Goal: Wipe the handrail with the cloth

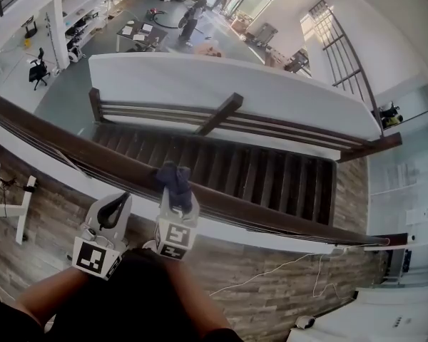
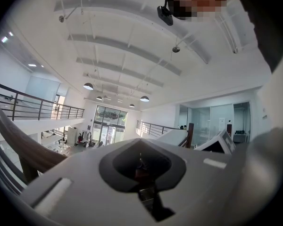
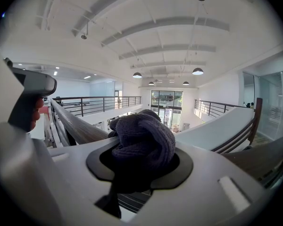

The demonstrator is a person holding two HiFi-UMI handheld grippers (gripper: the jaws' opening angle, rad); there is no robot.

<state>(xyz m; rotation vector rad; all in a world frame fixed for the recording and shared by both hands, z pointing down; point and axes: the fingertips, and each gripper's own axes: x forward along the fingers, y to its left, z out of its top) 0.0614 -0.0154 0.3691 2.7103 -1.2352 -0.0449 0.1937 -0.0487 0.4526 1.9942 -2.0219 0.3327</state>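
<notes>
The dark wooden handrail (image 1: pixel 78 144) runs diagonally from the left edge to the lower right, above a stairwell. A dark blue knitted cloth (image 1: pixel 175 180) is bunched on top of the rail, and my right gripper (image 1: pixel 177 194) is shut on it. In the right gripper view the cloth (image 3: pixel 144 140) fills the jaws, with the handrail (image 3: pixel 78 126) running off to the left. My left gripper (image 1: pixel 114 209) hangs just below the rail, left of the right one, with its dark jaws together and nothing in them. The left gripper view shows the handrail (image 2: pixel 19 145) at the left edge.
Beyond the rail a dark staircase (image 1: pixel 235 166) drops away, with its own rail (image 1: pixel 221 116) and a white parapet wall (image 1: pixel 235 84). I stand on a wood-look floor (image 1: pixel 57 219). A white cable (image 1: pixel 271 273) trails at the lower right. Desks and a person (image 1: pixel 192 16) are on the floor below.
</notes>
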